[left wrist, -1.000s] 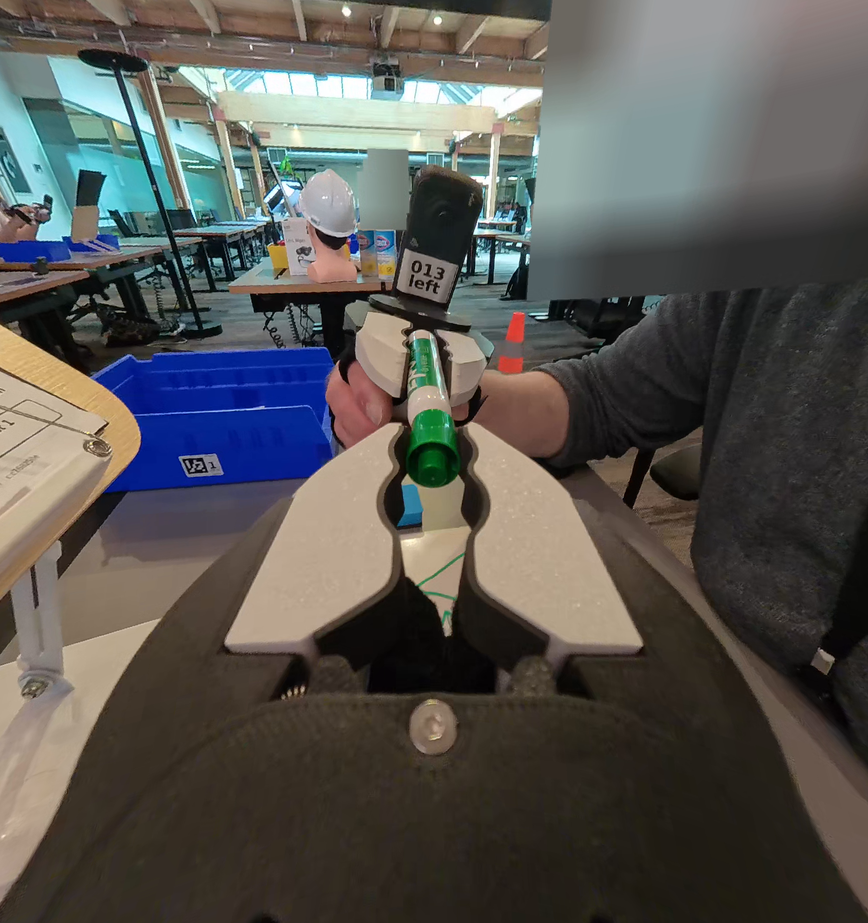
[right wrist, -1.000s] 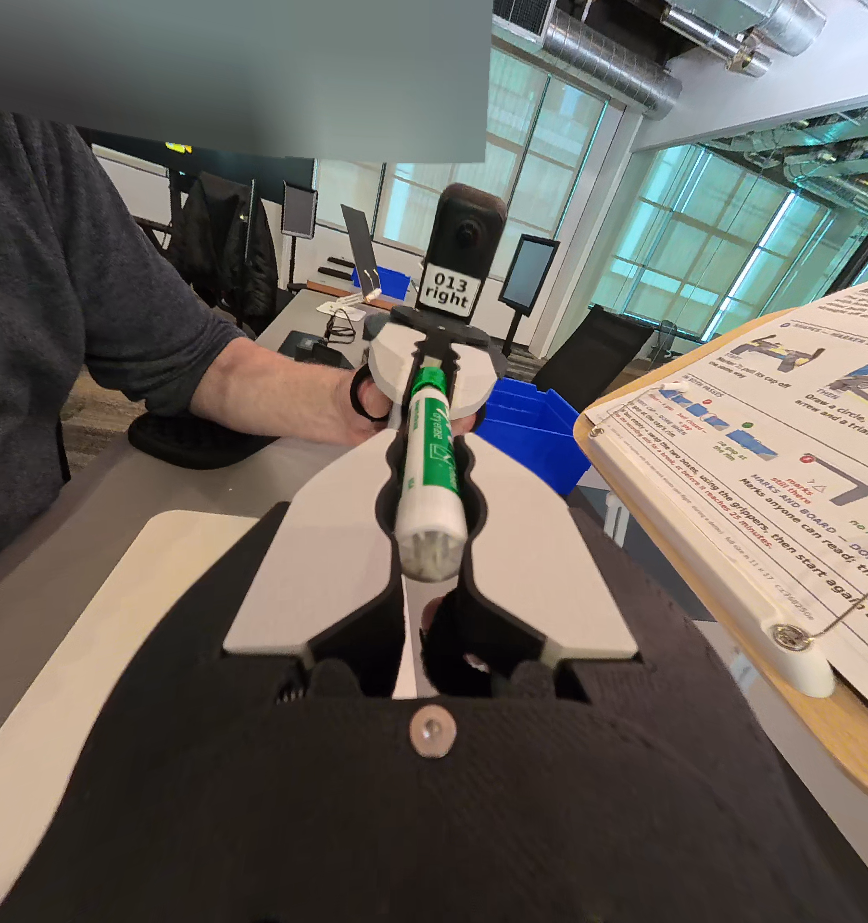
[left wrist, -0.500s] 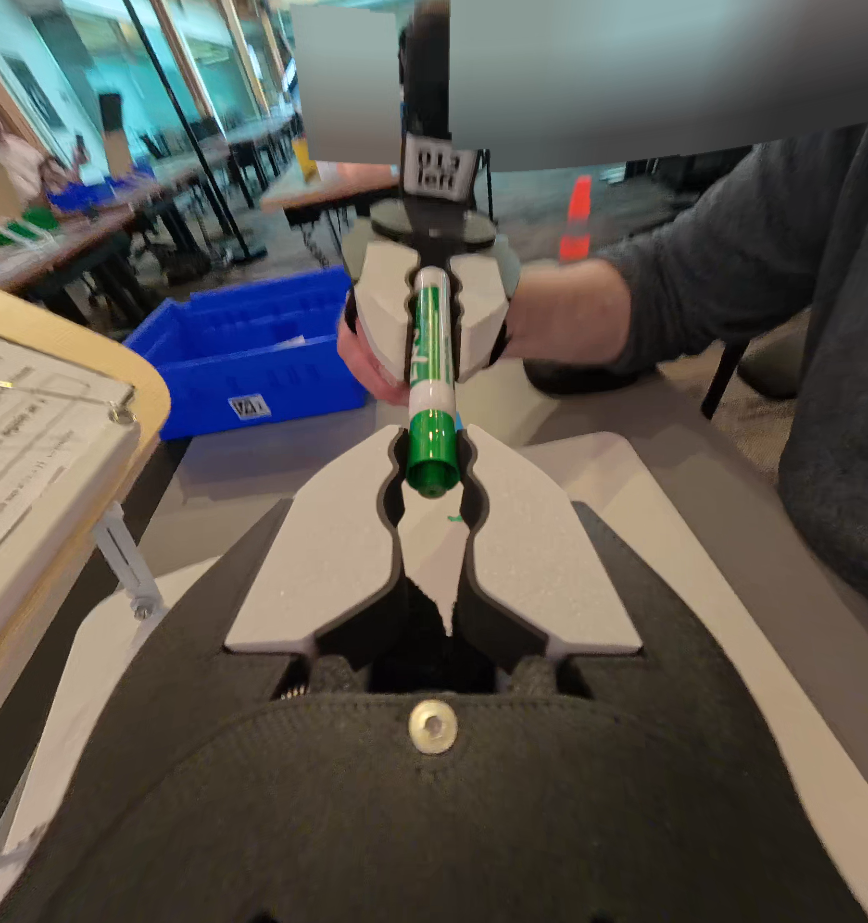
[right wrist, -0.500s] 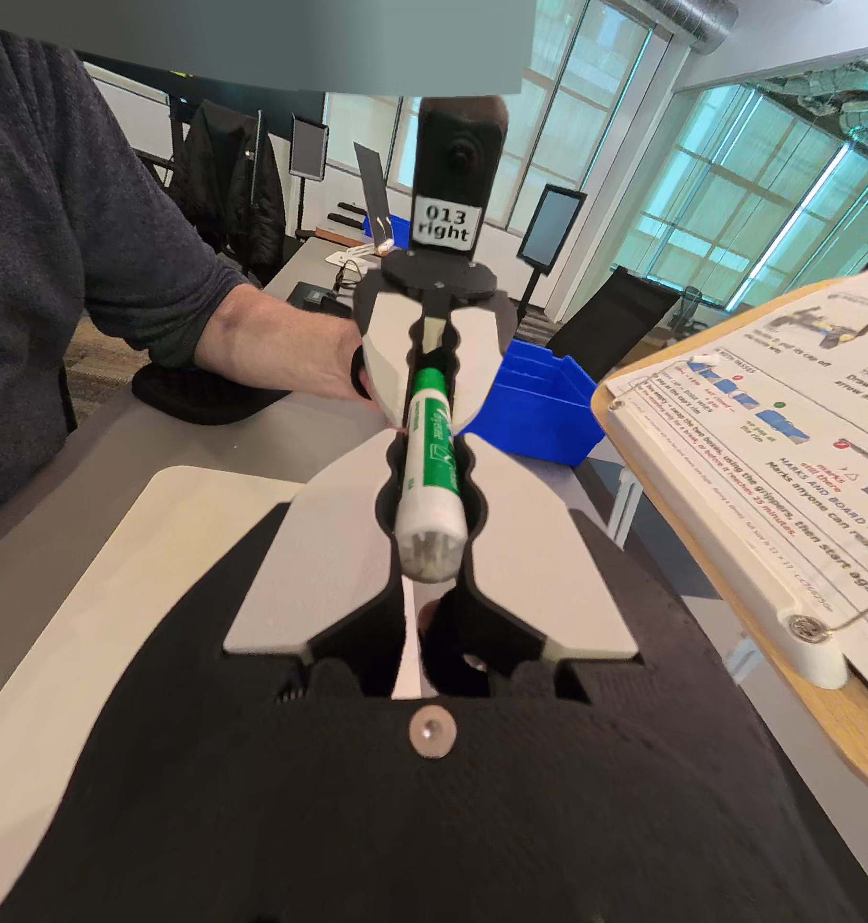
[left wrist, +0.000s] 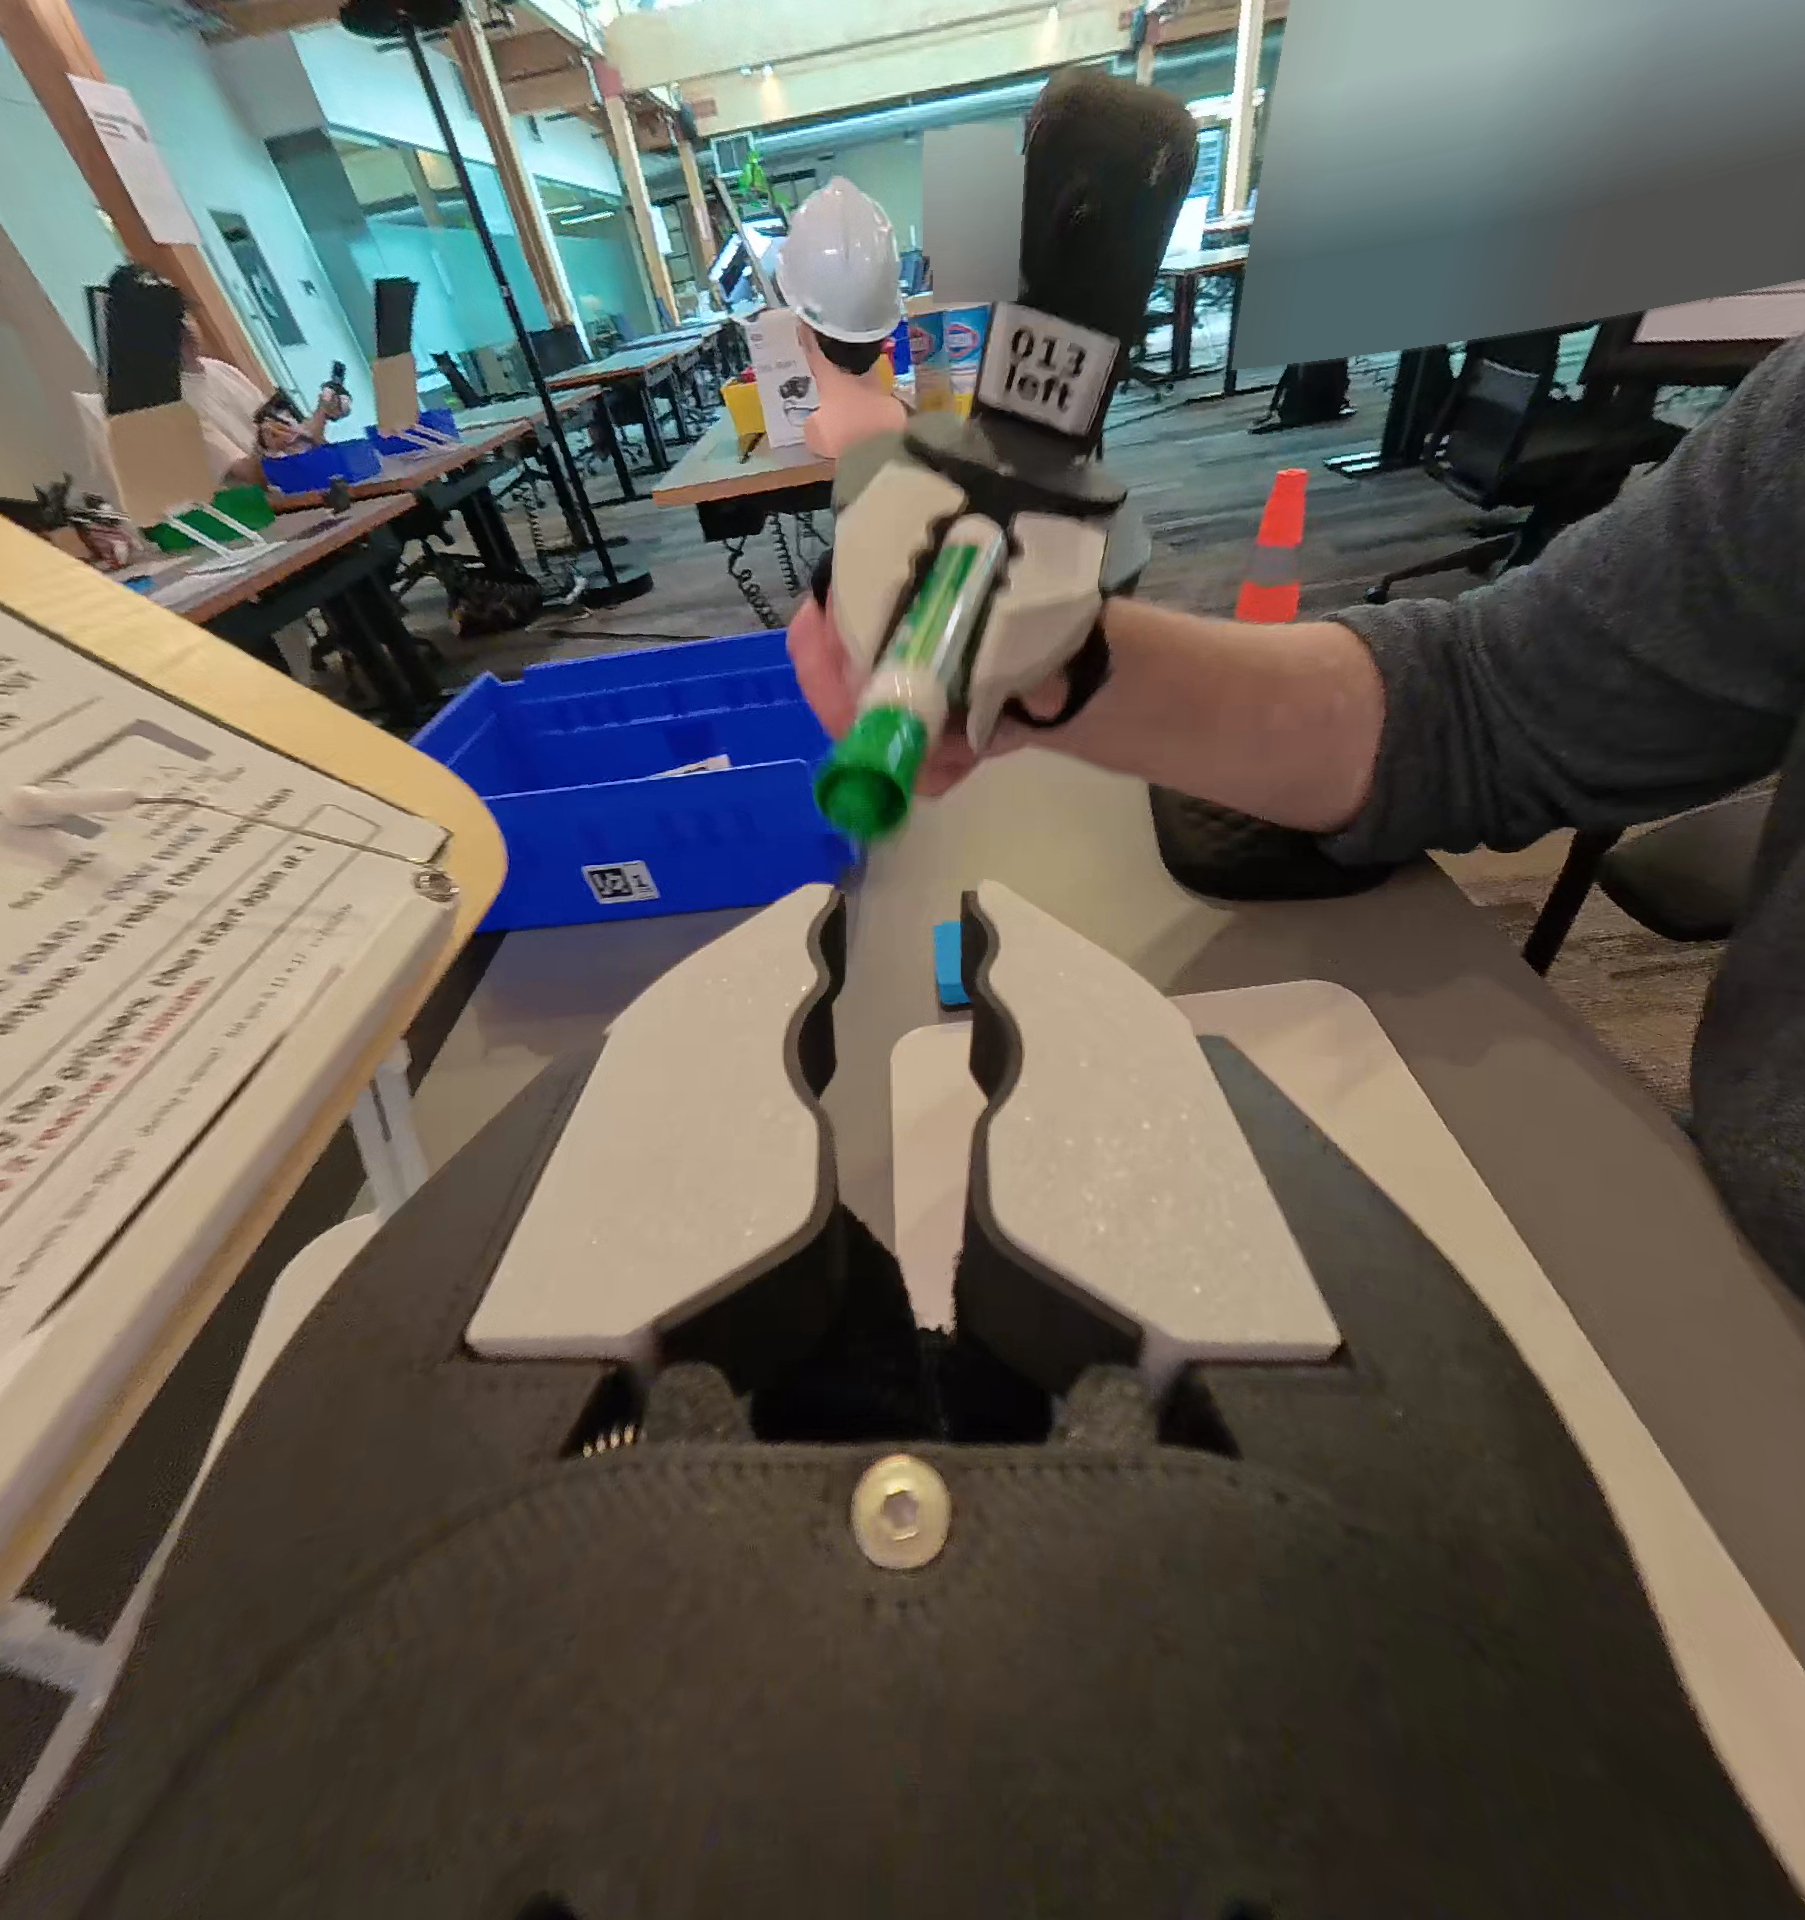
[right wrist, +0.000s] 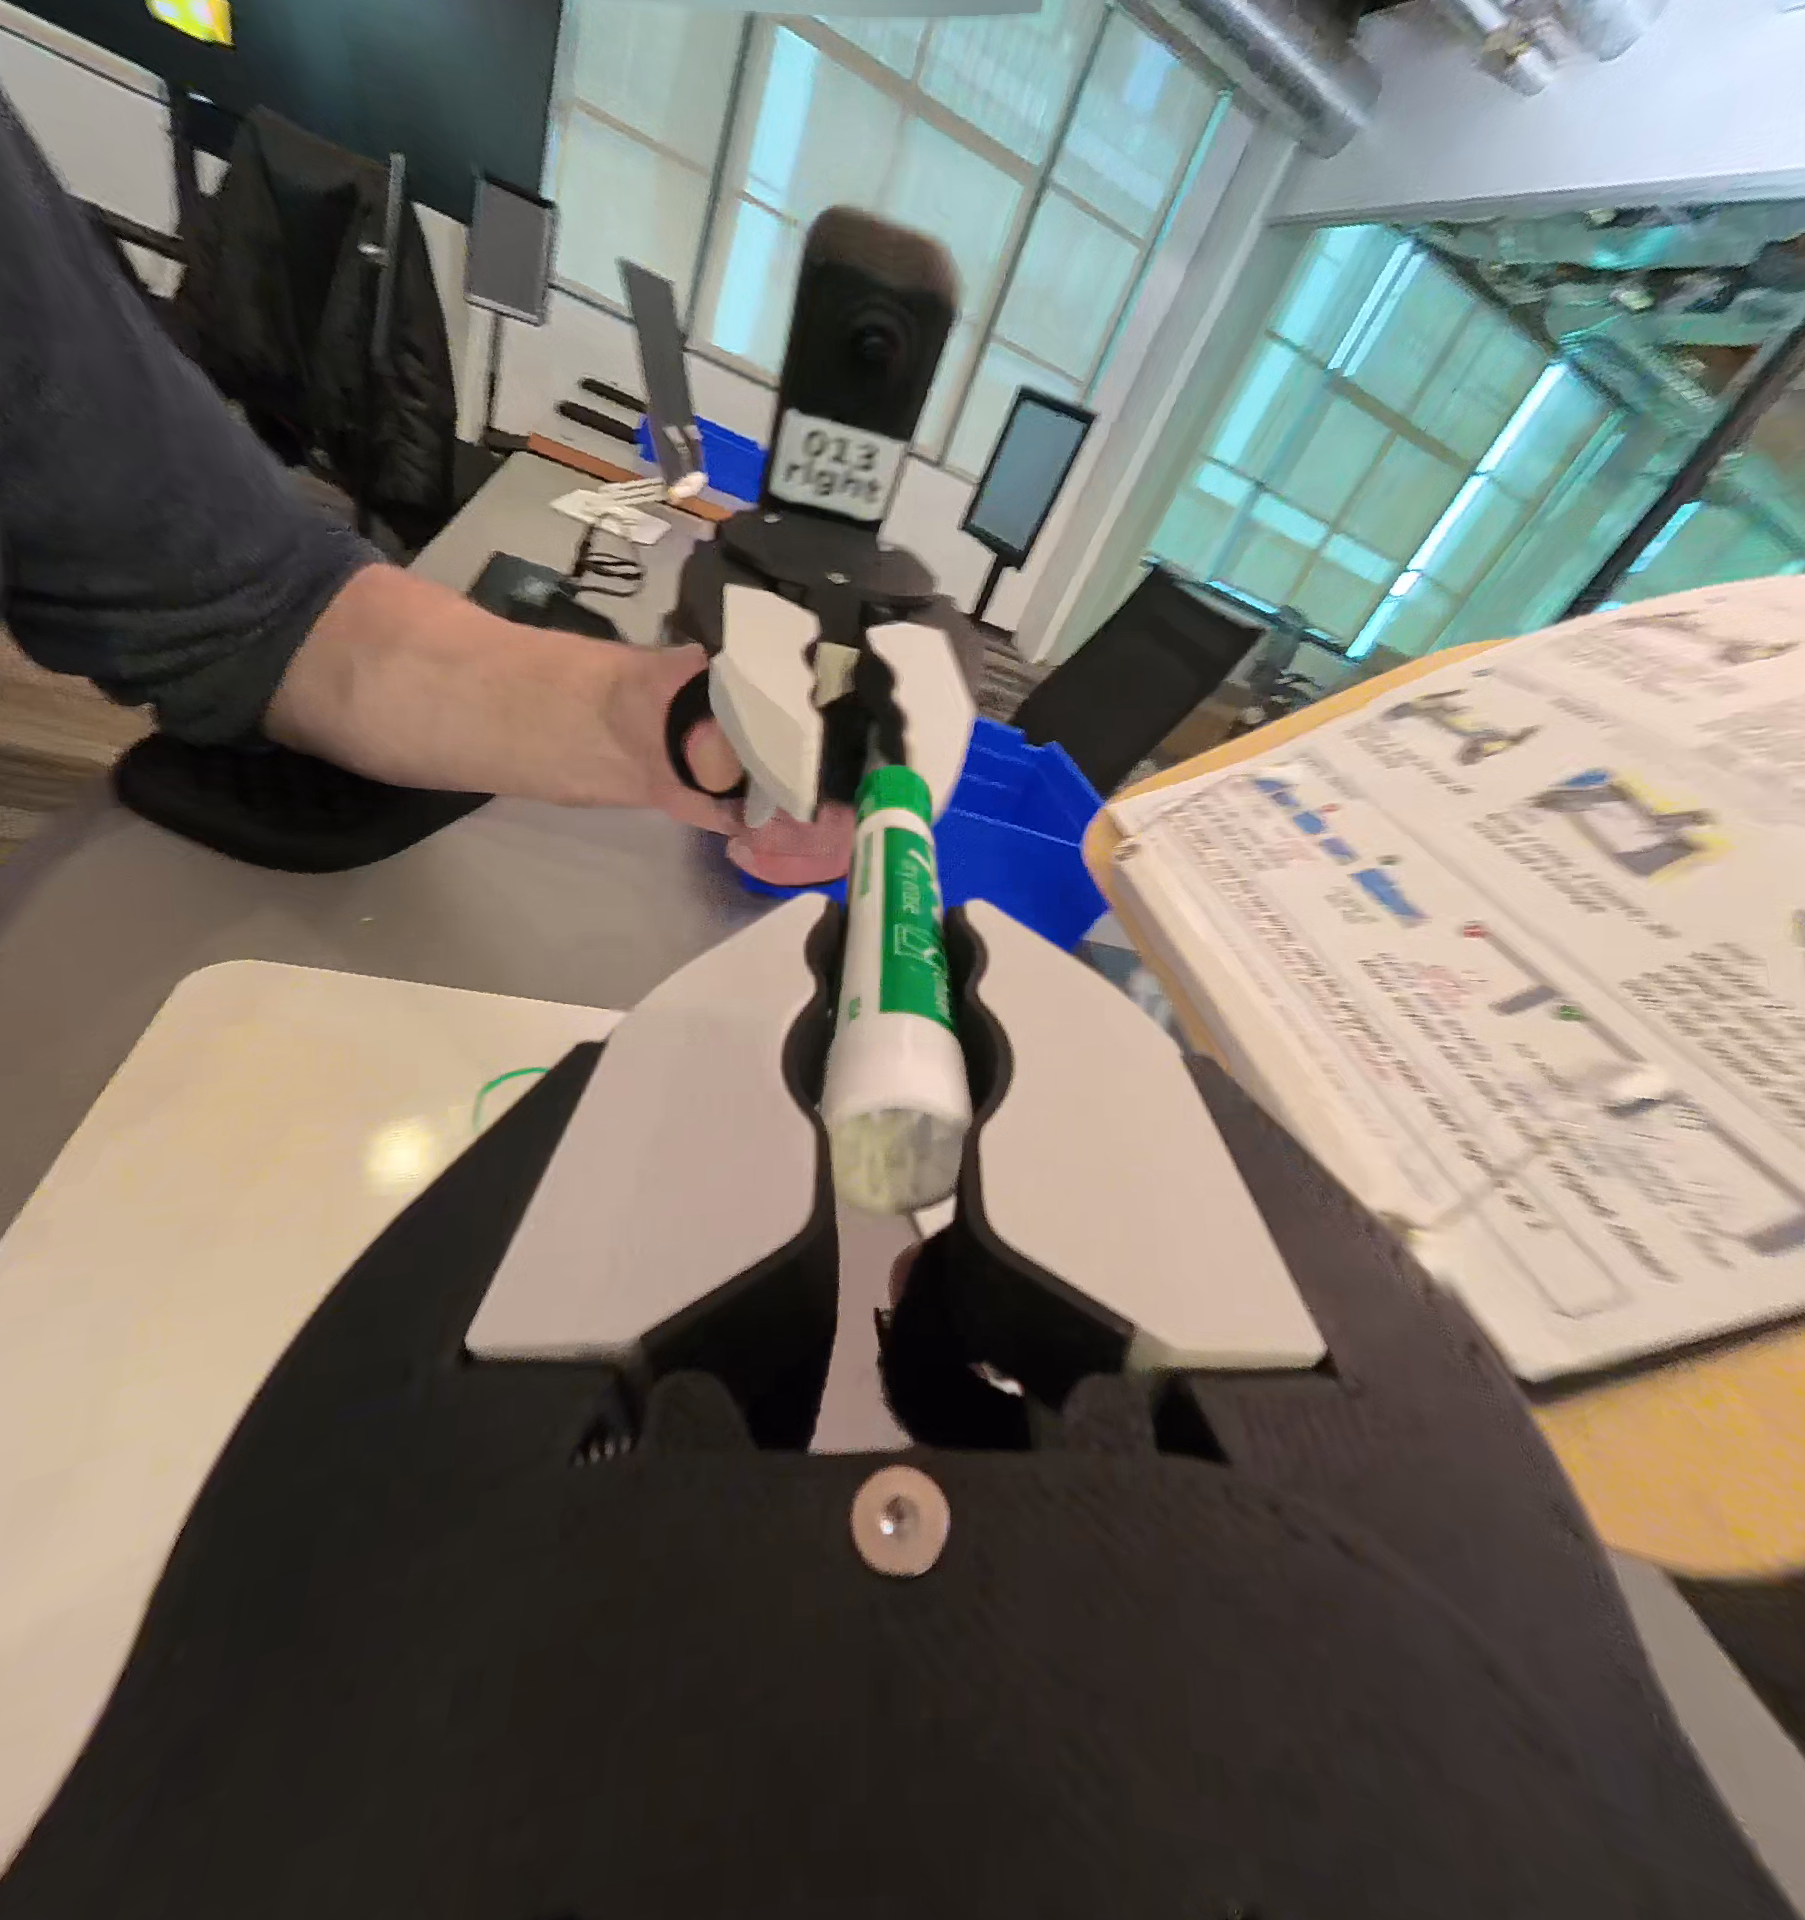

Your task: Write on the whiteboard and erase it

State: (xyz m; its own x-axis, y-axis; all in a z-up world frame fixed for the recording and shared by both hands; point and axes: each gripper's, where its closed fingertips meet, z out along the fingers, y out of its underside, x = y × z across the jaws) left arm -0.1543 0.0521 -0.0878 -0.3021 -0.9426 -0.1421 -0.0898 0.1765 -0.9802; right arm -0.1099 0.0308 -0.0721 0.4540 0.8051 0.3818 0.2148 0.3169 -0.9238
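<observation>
The right gripper point(right wrist: 898, 935) holds a white whiteboard marker with a green label and green cap point(right wrist: 900, 977); its two white fingers point(right wrist: 711, 1101) are closed against the barrel, and the capped end points away, toward the other gripper. In the left wrist view the same marker point(left wrist: 903, 675) shows from the front, with its green cap point(left wrist: 870, 784) tilted down and to the left, in the air above the grey table point(left wrist: 669, 966).

The left gripper point(left wrist: 898, 925) is open with a narrow gap, and nothing is between its fingers point(left wrist: 711, 1122). Through this gap one sees a small blue eraser block point(left wrist: 950, 966) that lies on the table just beyond the far edge of the flat white whiteboard point(left wrist: 1282, 1029). The whiteboard lies on the table under both grippers; a thin green line point(right wrist: 503, 1086) is drawn on it near its far edge.

A blue plastic bin point(left wrist: 649, 790) stands at the far side of the table. A tilted wooden board with printed sheets point(right wrist: 1500, 935) stands beside the whiteboard.
</observation>
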